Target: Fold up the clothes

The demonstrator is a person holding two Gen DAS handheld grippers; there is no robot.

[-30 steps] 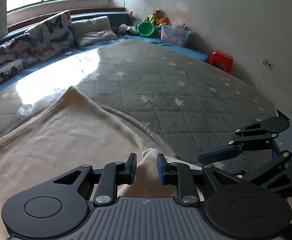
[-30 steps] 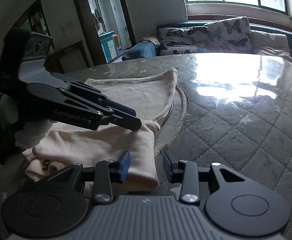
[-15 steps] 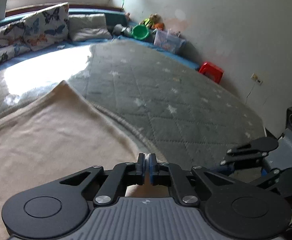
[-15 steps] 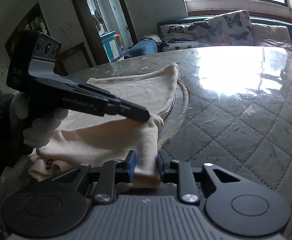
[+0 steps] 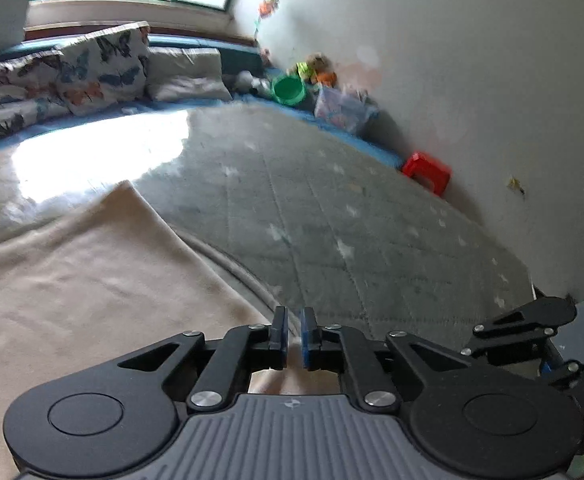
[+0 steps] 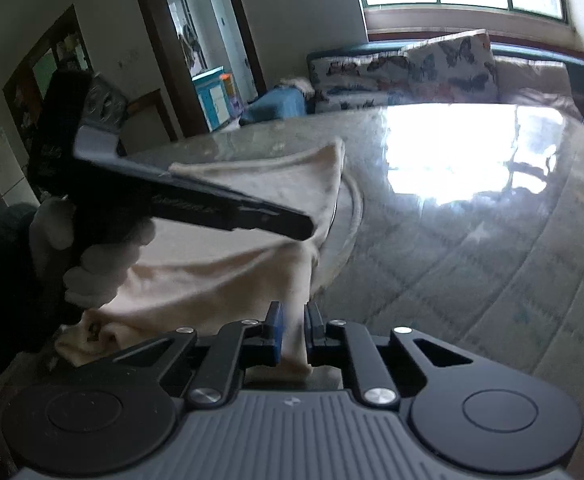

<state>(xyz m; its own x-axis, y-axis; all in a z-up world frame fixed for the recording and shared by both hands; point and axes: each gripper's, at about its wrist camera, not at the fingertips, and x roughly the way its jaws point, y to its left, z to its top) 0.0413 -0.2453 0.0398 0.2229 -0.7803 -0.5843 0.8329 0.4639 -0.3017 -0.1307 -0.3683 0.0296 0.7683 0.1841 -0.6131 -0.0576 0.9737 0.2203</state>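
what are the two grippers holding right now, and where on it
Both hold the beige garment. The right gripper pinches its near corner edge; the left gripper is shut on a fold of the same edge further along, lifting it off the quilted mat.

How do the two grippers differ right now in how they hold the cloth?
The left gripper pinches the beige cloth at a raised fold, lifted above the mattress; the right gripper clamps a hanging edge lower down. The left one's gap looks narrower than the right's. Both are shut on the same cloth.
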